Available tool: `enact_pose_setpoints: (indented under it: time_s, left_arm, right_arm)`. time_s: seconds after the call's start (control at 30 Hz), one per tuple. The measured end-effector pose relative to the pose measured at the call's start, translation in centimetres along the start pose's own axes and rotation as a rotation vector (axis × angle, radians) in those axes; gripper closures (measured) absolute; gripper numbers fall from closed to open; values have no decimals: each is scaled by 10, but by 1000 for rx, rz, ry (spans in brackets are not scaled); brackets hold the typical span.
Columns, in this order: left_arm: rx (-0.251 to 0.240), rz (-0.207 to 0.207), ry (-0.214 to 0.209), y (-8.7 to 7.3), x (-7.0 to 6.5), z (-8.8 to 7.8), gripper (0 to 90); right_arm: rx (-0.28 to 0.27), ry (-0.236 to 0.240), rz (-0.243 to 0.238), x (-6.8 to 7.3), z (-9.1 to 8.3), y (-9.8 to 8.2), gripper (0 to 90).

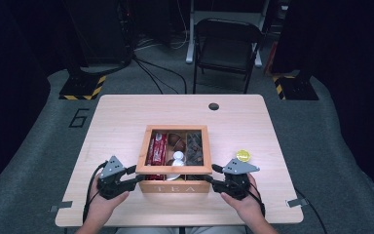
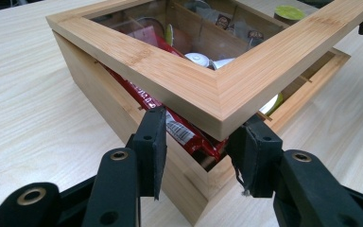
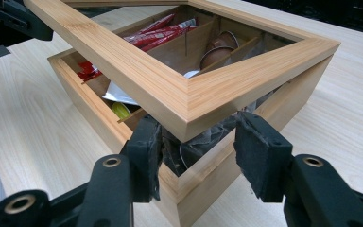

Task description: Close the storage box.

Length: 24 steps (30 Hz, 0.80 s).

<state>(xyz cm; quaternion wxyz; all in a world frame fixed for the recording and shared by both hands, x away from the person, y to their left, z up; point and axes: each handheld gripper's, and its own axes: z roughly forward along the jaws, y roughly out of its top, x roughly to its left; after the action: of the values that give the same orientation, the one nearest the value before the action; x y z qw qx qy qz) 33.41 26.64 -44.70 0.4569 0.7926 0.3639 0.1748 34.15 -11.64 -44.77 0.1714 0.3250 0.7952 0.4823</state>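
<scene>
Lid (image 1: 177, 170) of the tea box (image 1: 175, 186) sits raised at its front edge, tilted up toward me, hinge side away. Box rests mid-table (image 1: 126, 117), its front facing me. My left gripper (image 1: 137, 174) grips the lid's front-left corner, my right gripper (image 1: 213, 176) the front-right corner.

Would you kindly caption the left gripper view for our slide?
Left gripper at the raised corner of the tea box's lid, red packets visible beneath.
</scene>
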Motion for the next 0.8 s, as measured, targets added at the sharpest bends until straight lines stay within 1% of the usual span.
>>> enact_pose_setpoints:
  time_s: [0.03,0.1,0.13,0.17,0.2,0.23,0.27,0.3,0.37,0.43,0.47,0.5,0.53,0.57,0.7,0.73,0.77,0.8]
  left_arm:
    - [9,7,-9,0,0,-1,573]
    - [5,3,-6,-3,-1,1,572]
    - [15,6,-10,-3,-2,1,573]
    - [17,11,-10,-4,-2,0,572]
    - [14,7,-7,-4,-2,1,573]
    - [24,15,-9,-4,-2,1,571]
    - [24,6,-11,-5,-2,1,569]
    - [23,8,-8,-6,-3,1,569]
    - [27,3,-12,-7,-3,1,569]
    - [42,7,-19,-9,-3,1,569]
    - [32,2,-14,-10,-3,2,569]
    - [38,0,-18,-11,-3,2,569]
    - [45,6,-18,-12,-3,2,569]
    - [52,-4,-24,-13,-3,3,569]
    - [58,4,-16,-16,-4,5,569]
    - [71,4,-25,-17,-3,5,569]
    - [74,-8,-26,-18,-5,5,569]
    - [80,-9,-25,-19,-5,6,569]
  right_arm:
    - [-1,-2,2,0,1,-1,517]
    - [5,3,3,1,1,-3,517]
    - [9,4,9,1,2,-4,517]
    - [14,11,14,1,3,-4,516]
    - [17,10,13,1,4,-5,514]
    - [23,9,15,1,4,-5,514]
    - [22,14,20,2,4,-6,513]
    - [23,13,13,2,5,-6,512]
    - [30,15,16,2,5,-7,511]
    - [35,14,16,3,5,-8,506]
    - [40,13,14,3,5,-9,504]
    - [42,17,19,3,5,-10,499]
    - [46,15,14,3,5,-11,493]
    - [47,14,22,4,6,-12,487]
    - [71,16,11,4,7,-14,479]
    - [75,14,8,5,7,-14,479]
    - [86,13,3,5,7,-15,479]
    - [92,15,14,6,8,-15,477]
